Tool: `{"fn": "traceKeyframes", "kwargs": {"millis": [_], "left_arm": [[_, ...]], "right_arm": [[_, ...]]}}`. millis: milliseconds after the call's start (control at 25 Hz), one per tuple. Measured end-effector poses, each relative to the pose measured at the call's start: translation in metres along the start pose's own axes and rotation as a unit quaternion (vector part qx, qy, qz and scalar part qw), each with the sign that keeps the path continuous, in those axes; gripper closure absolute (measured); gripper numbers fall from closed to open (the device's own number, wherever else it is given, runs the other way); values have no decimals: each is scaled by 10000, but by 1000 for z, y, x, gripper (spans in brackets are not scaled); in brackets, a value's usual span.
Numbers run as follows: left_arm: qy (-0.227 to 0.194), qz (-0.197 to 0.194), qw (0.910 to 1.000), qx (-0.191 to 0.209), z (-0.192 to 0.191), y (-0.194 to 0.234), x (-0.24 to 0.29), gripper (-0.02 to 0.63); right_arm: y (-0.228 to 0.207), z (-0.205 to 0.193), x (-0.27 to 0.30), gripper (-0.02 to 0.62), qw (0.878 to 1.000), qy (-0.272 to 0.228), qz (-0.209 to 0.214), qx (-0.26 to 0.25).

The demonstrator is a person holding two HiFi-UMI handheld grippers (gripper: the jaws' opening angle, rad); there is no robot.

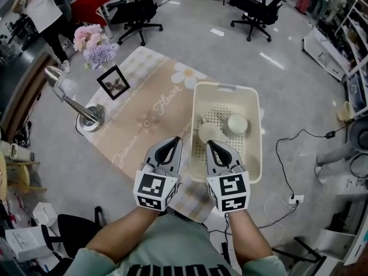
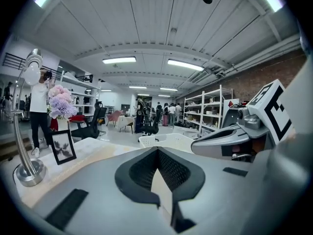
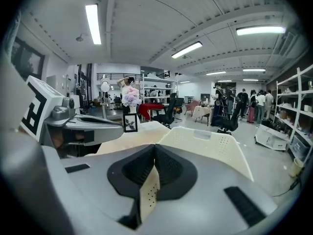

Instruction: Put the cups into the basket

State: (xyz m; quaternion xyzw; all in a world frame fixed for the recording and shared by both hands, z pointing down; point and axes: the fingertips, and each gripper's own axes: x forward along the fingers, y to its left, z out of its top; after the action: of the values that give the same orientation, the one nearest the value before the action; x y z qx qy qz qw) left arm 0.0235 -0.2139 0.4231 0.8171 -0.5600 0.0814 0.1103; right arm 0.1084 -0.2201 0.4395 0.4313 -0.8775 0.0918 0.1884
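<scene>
Left hand-held gripper (image 1: 175,141) hangs just outside the basket (image 1: 199,105), and the right hand-held gripper (image 1: 210,145) is over its near end. Both have their jaws pressed together on nothing. Inside the basket, which stands on the tabletop (image 1: 144,119), the near cup (image 1: 210,132) lies just beside the far cup (image 1: 236,123). With no cup visible outside the basket, the loading appears finished, and the next move likely calls only for drawing both tools clear.

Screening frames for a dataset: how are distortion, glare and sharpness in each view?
Head view: sharp, edges bowed by the wide lens, glare streaks on the floor, basket evenly lit. Left gripper view: strong fisheye, dark corners, ceiling lights blown out. Right gripper view: same fisheye and vignette, strip light glaring.
</scene>
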Motion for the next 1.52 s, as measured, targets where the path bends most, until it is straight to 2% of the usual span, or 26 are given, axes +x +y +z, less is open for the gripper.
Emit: {"fn": "traceKeyframes", "kwargs": {"millis": [200,560,1040,1320,1520], "left_arm": [[-29,-74,9999,-75,-1,-6,-21,603],[-61,-135,9999,86,-6,0,-77,603],[-165,-284,9994,73,-33,18,-188,603],[-127,-486,9987,-62,-60,10,-249,603],[-211,-528,9982,-177,-65,2,-281,603]], "right_arm": [[24,-18,-17,580,9995,75,-83,283],[60,-31,-41,581,9982,21,-305,516],[154,-44,-84,581,9975,29,-505,485],[205,-58,-126,581,9960,41,-752,486],[228,-67,-153,581,9959,133,-805,381]]}}
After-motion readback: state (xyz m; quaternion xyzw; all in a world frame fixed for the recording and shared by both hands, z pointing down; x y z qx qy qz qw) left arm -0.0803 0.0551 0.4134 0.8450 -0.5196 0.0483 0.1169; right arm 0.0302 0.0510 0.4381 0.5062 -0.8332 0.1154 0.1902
